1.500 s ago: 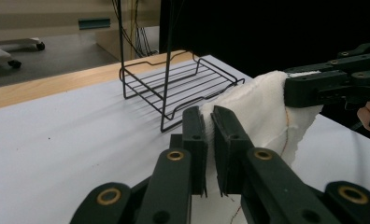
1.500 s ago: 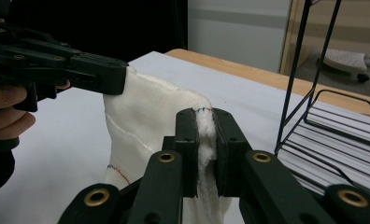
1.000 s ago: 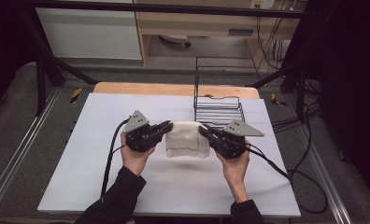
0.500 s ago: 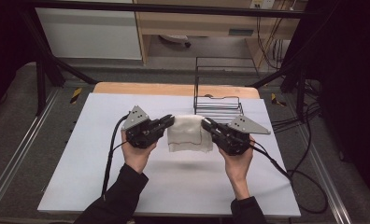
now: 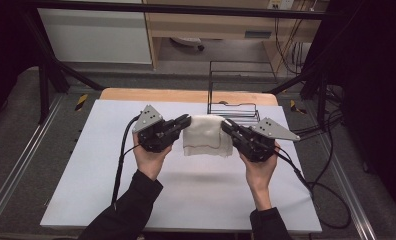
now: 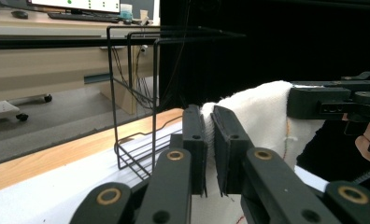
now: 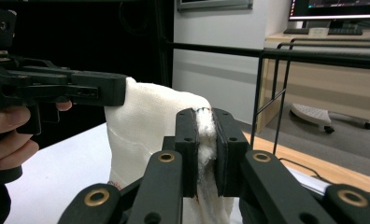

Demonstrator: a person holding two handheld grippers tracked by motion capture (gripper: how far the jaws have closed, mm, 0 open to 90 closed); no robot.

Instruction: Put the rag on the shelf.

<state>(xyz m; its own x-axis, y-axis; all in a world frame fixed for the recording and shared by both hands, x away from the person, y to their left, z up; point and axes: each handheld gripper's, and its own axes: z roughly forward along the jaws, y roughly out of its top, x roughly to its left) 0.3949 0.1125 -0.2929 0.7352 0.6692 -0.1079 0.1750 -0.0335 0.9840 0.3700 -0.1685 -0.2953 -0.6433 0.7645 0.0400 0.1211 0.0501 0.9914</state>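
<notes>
A folded white cloth (image 5: pixel 206 136) hangs in the air above the white table top, stretched between the two grippers. My left gripper (image 5: pixel 187 120) pinches its left top corner and my right gripper (image 5: pixel 224 123) pinches its right top corner. In the left gripper view the black jaws (image 6: pixel 209 126) are shut on the cloth's edge (image 6: pixel 262 112), with the other gripper (image 6: pixel 342 100) at the far corner. In the right gripper view the jaws (image 7: pixel 205 130) squeeze a thick fold of the cloth (image 7: pixel 150 116), and the left gripper (image 7: pixel 57 88) holds the opposite corner.
A black wire rack (image 5: pixel 233 97) stands at the back of the table just behind the cloth and right gripper. The white mat (image 5: pixel 111 200) covers a wooden top (image 5: pixel 151 95). Cables (image 5: pixel 311 190) trail off the right side. Metal frame rails run along both sides.
Both hands have lifted the cloth off the table; it now hangs free between the grippers, with its shadow on the mat below.
</notes>
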